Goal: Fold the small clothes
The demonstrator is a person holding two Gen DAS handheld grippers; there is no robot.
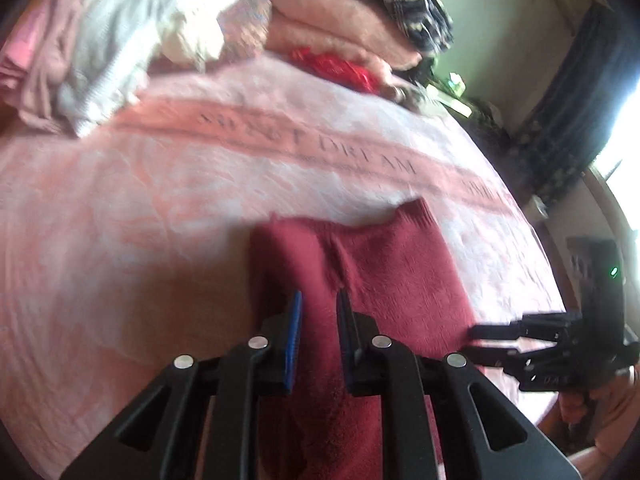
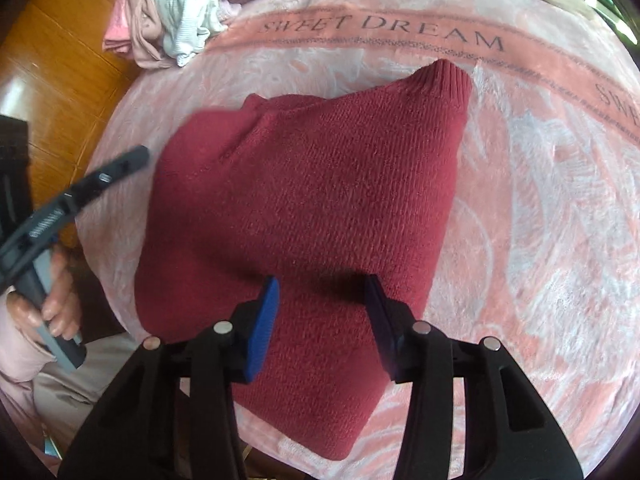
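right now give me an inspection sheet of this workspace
surface: pink blanket printed SWEET DREAM, spread over a bed.
job's things: dark red knit sweater, folded, lying flat on the blanket.
clutter: heap of unfolded pale clothes at the far edge; folded pink blankets with a plaid cloth on top; a red item.
grippers: left gripper jaws narrow, nothing visibly pinched; right gripper open above the sweater.
cables: nothing seen.
surroundings: wooden floor, dark curtain, bright window.
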